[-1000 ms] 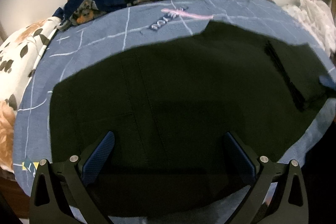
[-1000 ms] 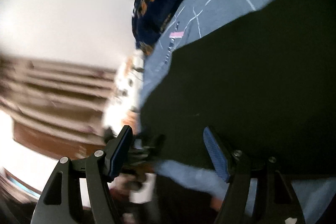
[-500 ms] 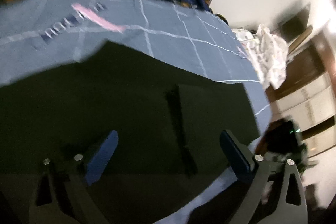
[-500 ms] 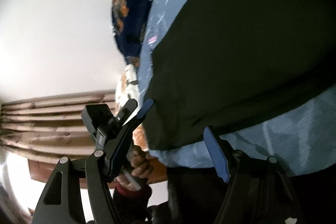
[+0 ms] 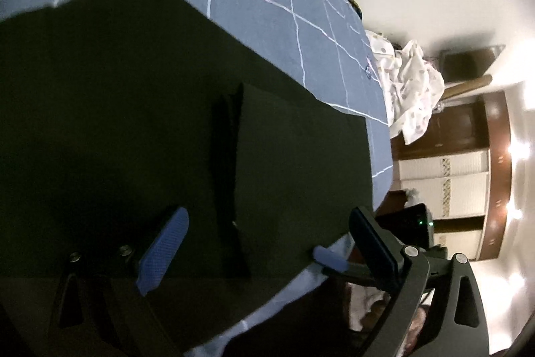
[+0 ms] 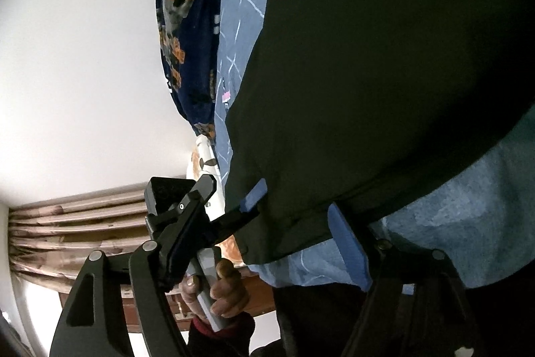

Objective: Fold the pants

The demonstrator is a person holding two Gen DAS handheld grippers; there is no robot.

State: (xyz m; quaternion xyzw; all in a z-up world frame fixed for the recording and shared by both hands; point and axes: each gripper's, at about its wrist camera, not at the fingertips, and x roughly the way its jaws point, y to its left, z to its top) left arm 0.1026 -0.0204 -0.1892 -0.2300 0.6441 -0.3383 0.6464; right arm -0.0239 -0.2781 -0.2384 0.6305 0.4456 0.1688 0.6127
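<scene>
We hold 2 grippers at the near edge of the blue bedsheet [image 5: 274,9]: the left gripper [image 5: 267,243] and right gripper [image 6: 284,243] both spread wide, clamping nothing. The black pants [image 5: 133,109] lie flat across the sheet, soft and limp, likely light; we judge the near hem corners the best hold. Beyond the sheet, a patterned blanket [image 6: 187,22].

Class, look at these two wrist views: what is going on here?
A person holds a claw in each hand over dark pants spread flat on a blue bedsheet. Both the left claw and the right claw are open at the near edge of the bed, gripping nothing. No fold has been started.
</scene>
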